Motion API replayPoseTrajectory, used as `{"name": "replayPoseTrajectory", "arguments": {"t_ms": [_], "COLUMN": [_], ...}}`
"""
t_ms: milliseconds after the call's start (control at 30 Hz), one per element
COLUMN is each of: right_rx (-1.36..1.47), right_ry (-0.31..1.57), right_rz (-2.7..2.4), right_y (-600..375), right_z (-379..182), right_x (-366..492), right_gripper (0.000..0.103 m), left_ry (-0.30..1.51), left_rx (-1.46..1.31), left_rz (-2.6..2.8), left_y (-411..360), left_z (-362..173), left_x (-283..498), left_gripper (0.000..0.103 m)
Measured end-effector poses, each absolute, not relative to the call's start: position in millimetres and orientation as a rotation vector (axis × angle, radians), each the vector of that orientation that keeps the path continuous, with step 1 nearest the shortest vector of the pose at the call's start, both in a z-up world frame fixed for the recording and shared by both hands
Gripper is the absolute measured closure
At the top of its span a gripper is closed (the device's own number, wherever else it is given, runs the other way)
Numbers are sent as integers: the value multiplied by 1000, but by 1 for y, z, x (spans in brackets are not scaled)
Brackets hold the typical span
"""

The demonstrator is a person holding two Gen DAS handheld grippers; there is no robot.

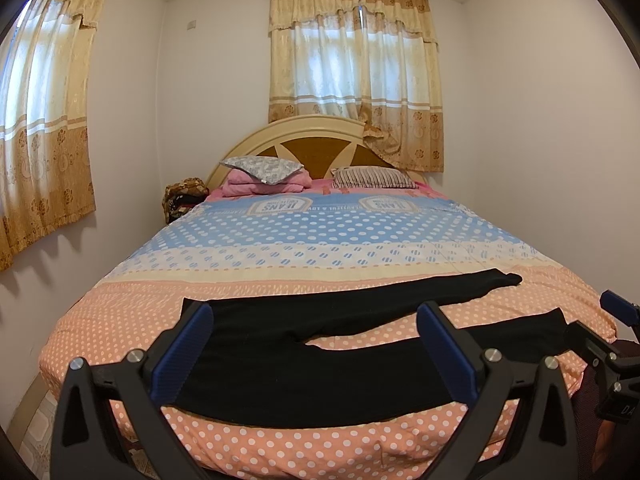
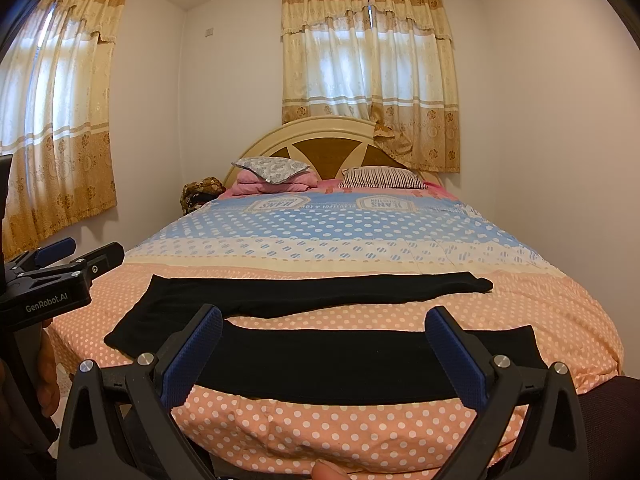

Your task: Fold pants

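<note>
Black pants lie flat across the near end of the bed, legs spread rightward. Both claws hover agape, empty. Soft, limp cloth; best pinched at the cuffs.

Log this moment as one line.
pants: flat on bed, unfolded | left gripper: open, empty | right gripper: open, empty

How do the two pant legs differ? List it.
The far leg lies toward the headboard, the near leg along the bed's foot edge. The far leg tapers narrow at its right end; the near leg looks broader throughout. Both are black, flat on the dotted bedspread, joined at the left.
</note>
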State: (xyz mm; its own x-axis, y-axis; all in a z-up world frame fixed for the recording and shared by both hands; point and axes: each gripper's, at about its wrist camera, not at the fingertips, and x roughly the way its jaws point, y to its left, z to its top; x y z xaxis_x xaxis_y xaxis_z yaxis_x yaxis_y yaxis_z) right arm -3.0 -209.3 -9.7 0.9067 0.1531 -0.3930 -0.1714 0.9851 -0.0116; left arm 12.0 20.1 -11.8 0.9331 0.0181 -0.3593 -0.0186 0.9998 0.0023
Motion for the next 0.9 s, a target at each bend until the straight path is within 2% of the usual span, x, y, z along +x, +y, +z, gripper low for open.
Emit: {"name": "replayPoseTrajectory", "arguments": {"t_ms": [333, 500, 900], "right_rx": [-46, -49, -44], "right_ry": [420, 447, 688], "right_rz": [164, 160, 202], "right_y": [-212, -213, -207], "right_z": [-19, -37, -127], "right_x": [2, 14, 82], "right_gripper": [1, 1, 1], "left_ry": [394, 442, 684], "left_rx": [4, 50, -60], "left_rz": [24, 40, 271], "left_y": [21, 34, 209], "left_z": [-23, -47, -125], "left_x": [19, 52, 206], "left_gripper": [0, 0, 0]}}
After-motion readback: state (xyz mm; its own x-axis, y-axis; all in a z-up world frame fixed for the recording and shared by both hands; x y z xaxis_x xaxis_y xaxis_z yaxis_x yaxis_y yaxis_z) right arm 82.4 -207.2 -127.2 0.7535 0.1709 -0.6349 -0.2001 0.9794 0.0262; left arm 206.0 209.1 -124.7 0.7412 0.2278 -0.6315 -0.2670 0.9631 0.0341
